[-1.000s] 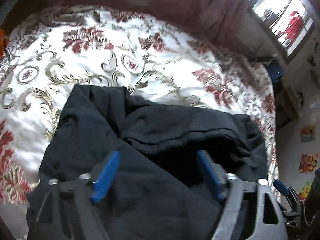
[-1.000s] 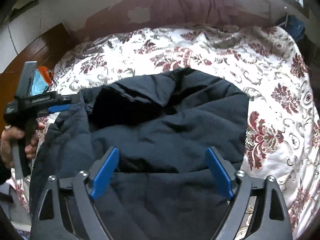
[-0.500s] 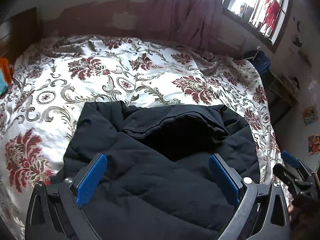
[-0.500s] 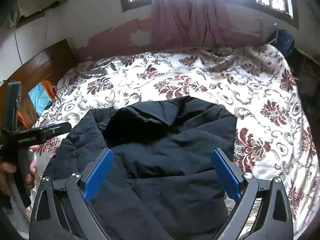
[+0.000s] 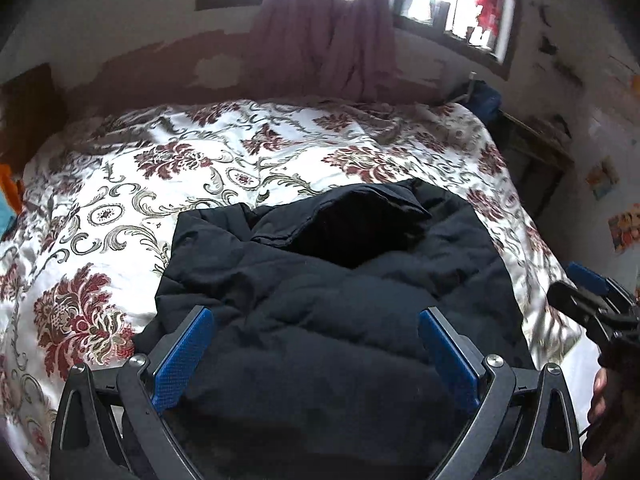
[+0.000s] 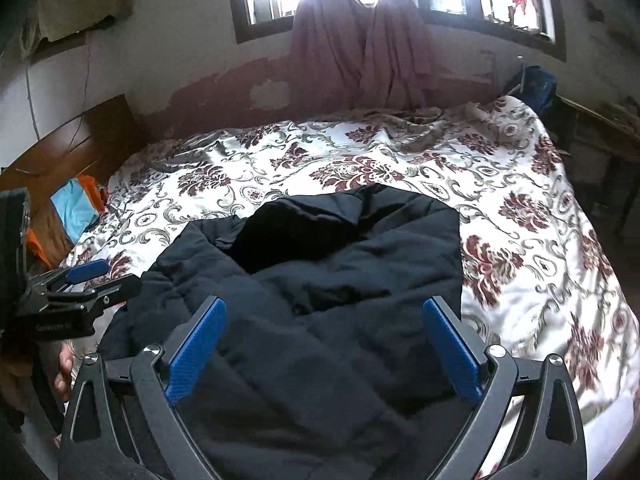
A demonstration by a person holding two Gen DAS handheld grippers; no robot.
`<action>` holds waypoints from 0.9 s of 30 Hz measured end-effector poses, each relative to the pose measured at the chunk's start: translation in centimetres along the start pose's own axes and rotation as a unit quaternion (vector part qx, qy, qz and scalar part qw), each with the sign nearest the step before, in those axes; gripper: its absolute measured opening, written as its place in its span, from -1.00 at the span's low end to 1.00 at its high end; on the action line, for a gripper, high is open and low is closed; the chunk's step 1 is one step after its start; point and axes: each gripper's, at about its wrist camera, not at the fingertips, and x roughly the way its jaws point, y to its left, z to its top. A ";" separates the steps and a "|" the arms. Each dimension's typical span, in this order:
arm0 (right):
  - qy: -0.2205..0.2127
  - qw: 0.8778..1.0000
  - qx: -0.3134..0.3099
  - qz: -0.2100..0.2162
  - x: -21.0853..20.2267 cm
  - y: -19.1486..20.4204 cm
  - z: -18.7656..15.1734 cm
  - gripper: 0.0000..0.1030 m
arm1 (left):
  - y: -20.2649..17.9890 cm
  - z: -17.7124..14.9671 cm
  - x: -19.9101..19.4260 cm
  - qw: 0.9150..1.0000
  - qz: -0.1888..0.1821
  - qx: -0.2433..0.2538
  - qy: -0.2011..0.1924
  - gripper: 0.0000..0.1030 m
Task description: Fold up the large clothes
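Observation:
A black padded jacket (image 5: 340,320) lies crumpled on the near half of the bed, its dark lining open at the collar end (image 5: 352,232). My left gripper (image 5: 314,316) hovers above the jacket's near part, open, with nothing between its blue pads. In the right wrist view the same jacket (image 6: 352,280) spreads under my right gripper (image 6: 325,304), which is also open and empty. Each gripper shows in the other's view: the right gripper (image 5: 576,288) at the jacket's right side, the left gripper (image 6: 100,278) at its left edge, both held by hands.
The bed cover (image 6: 520,200) is white with red flowers and grey scrolls. A wooden headboard (image 6: 80,140) and blue and orange cloth (image 6: 76,204) are at the left. Curtains (image 6: 360,40) hang under a bright window. A blue bag (image 6: 536,84) and a dark table stand at the right.
Both grippers have drawn back and risen from the jacket, so more of the bed, wall and window shows. Both stayed open. The jacket lies much as before.

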 end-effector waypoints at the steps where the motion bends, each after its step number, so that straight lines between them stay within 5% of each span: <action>1: -0.005 1.000 0.003 -0.005 -0.6 0.3 -0.6 0.87 | 0.1 -0.3 -0.4 1.000 -0.004 0.004 -0.001 0.99; 9: -0.022 0.999 0.012 -0.032 -3.4 2.1 -4.6 0.87 | 1.2 -3.8 -3.1 1.000 -0.005 0.025 -0.009 0.99; 13: -0.015 1.000 0.004 -0.027 -3.7 2.3 -6.3 0.88 | 1.5 -5.8 -3.2 0.998 -0.037 0.037 0.023 0.99; 22: -0.082 0.995 -0.061 -0.018 -7.6 2.6 -9.2 0.88 | 0.3 -11.5 -6.6 0.998 -0.020 0.041 -0.041 0.99; 27: -0.093 0.993 -0.070 0.001 -11.0 3.5 -11.9 0.88 | 0.0 -15.9 -10.1 0.994 -0.092 0.018 -0.062 0.99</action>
